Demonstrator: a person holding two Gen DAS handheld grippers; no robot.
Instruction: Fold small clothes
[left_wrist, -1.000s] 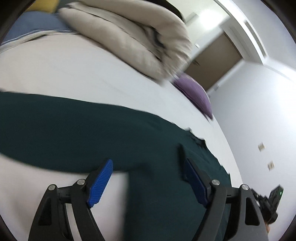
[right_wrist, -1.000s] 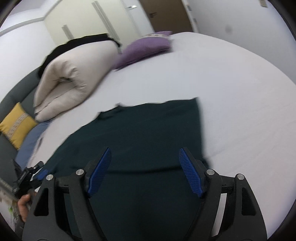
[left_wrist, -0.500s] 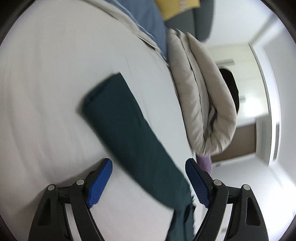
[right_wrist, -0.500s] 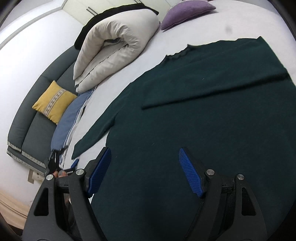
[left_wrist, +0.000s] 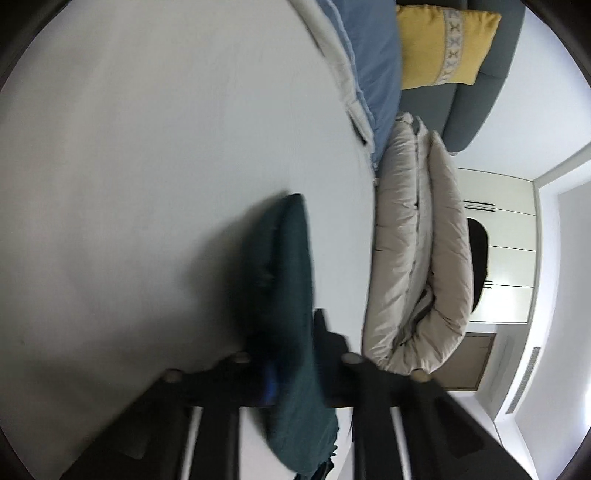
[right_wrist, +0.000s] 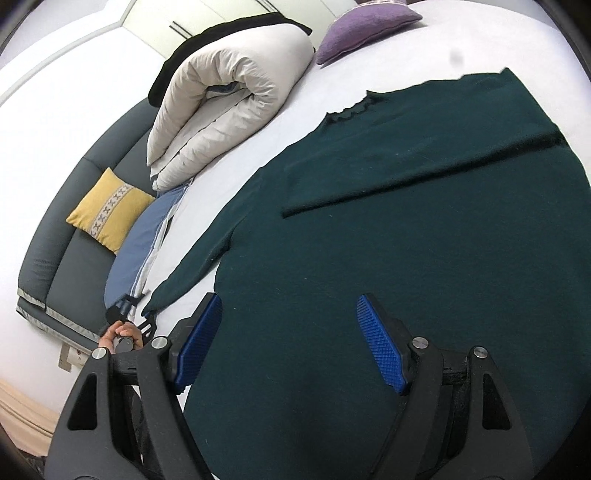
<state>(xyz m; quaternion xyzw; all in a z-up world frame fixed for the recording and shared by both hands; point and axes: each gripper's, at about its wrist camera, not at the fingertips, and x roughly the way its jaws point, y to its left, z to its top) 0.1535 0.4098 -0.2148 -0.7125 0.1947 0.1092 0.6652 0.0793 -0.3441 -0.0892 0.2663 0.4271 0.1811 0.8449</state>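
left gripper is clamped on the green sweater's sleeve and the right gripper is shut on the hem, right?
Not quite. The right wrist view shows the right gripper open above the green sweater, holding nothing. The left gripper does look closed on the sleeve.

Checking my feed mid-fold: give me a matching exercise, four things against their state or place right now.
Things:
1. left gripper
2. right gripper
3. duvet
4. yellow cushion

States or places:
A. on the grey sofa
B. open above the sweater
C. shut on the sleeve
D. rolled up on the bed

Pairs: 1-C, 2-B, 3-D, 4-A
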